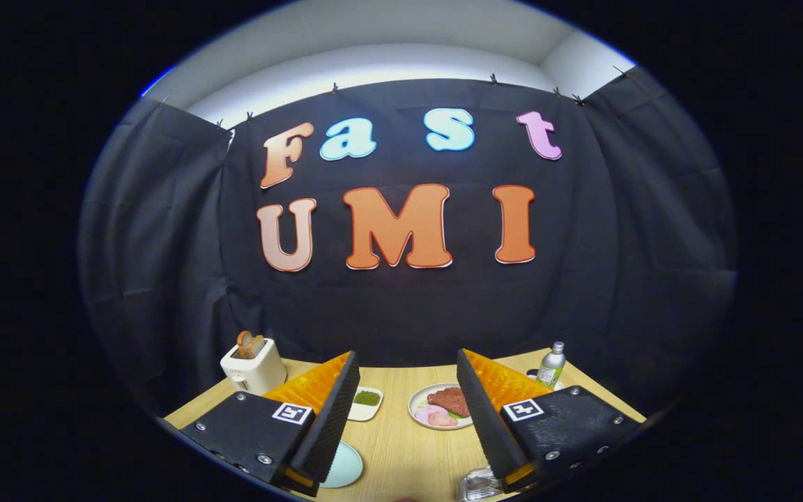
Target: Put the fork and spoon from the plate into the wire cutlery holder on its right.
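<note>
Two black fingers with orange backs are all you've got up front, and your tool [407,418] has them spread wide apart with nothing between them, just bare wood of the table [401,446] showing in the gap. You're holding it up above the table, looking across it toward the far wall.

Right by the near tip of the left finger [328,425] there's a pale blue-green plate [346,466], mostly hidden behind that finger, so I can't tell from here whether the fork and spoon are on it. By the near tip of the right finger [488,425] a bit of silvery wire mesh pokes out, which looks like the wire cutlery holder [477,484], also mostly hidden.

Further away, between the fingers, there's a white plate with meat [440,408] and something pink on it, and left of that a small white dish with green stuff [366,401]. Far left is a white toaster [254,366] with toast sticking up. Far right stands a small bottle [551,364].
</note>
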{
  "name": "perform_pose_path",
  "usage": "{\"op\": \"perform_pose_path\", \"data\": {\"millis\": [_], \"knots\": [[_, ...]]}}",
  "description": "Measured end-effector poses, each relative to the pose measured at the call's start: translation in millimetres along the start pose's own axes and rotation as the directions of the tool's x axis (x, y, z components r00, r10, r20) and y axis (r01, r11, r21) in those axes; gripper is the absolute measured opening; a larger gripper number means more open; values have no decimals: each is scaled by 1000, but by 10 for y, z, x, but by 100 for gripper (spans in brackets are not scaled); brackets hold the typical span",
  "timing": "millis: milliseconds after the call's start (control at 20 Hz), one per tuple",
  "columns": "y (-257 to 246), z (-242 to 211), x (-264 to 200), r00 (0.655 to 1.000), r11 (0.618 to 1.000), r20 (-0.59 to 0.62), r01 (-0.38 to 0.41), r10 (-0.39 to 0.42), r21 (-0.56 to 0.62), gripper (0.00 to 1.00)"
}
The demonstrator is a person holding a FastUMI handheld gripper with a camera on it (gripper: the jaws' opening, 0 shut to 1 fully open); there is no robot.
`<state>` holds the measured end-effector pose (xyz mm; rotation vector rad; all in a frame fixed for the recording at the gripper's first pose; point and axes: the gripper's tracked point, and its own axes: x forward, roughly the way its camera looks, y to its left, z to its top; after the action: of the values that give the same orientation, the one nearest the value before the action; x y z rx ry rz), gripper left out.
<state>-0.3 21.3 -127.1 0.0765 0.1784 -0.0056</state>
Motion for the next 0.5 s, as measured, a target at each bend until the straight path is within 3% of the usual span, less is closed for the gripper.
{"op": "perform_pose_path", "data": {"millis": [200,500], "knots": [[470,23,47,998,999,50,-27,28,-26,84],[1065,-175,44,998,998,7,-55,55,-27,84]]}}
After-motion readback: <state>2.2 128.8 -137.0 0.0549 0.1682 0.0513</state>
